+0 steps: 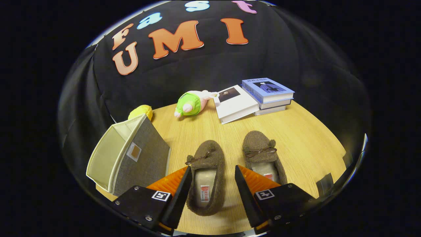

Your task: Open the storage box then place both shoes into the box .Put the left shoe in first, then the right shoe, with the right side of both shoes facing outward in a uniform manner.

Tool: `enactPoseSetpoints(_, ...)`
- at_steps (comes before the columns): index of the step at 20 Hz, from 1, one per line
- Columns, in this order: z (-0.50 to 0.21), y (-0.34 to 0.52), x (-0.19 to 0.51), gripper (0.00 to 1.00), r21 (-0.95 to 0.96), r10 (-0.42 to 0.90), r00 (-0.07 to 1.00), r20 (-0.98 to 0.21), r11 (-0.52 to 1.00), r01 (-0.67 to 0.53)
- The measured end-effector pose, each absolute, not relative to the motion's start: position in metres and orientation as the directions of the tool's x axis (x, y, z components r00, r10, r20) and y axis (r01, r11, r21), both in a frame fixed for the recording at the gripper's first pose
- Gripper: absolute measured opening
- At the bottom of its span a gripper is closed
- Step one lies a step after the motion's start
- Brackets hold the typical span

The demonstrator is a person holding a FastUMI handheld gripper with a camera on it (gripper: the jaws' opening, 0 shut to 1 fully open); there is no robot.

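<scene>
Two brown fuzzy slippers with small bows lie side by side on the wooden table, toes pointing away. The left shoe sits between my fingers, its heel end level with the fingertips. The right shoe lies just past the right finger, which covers part of its heel. My gripper is open and hovers over the left shoe without touching it. The storage box, grey fabric with a cream lining, stands to the left of the left finger with its open mouth turned left.
Beyond the shoes a white book leans against a stack of books at the table's far side. A green and pink plush toy and a yellow toy lie behind the box. The table's edge curves round on the right.
</scene>
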State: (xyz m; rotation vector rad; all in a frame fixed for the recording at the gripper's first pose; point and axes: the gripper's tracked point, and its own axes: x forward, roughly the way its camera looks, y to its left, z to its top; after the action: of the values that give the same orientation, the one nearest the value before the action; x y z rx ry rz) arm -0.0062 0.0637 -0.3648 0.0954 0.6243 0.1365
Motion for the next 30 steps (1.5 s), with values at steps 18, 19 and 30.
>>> enactPoseSetpoints(18,-0.447,0.069,0.015,0.45,0.118,0.097,0.716,-0.692,0.993,-0.020)
enactPoseSetpoints(19,-0.447,0.071,0.014,0.38,0.128,0.104,0.712,-0.695,0.992,-0.020)
enactPoseSetpoints(30,-0.433,0.071,0.020,0.00,0.201,0.115,0.738,-0.665,0.979,0.029)
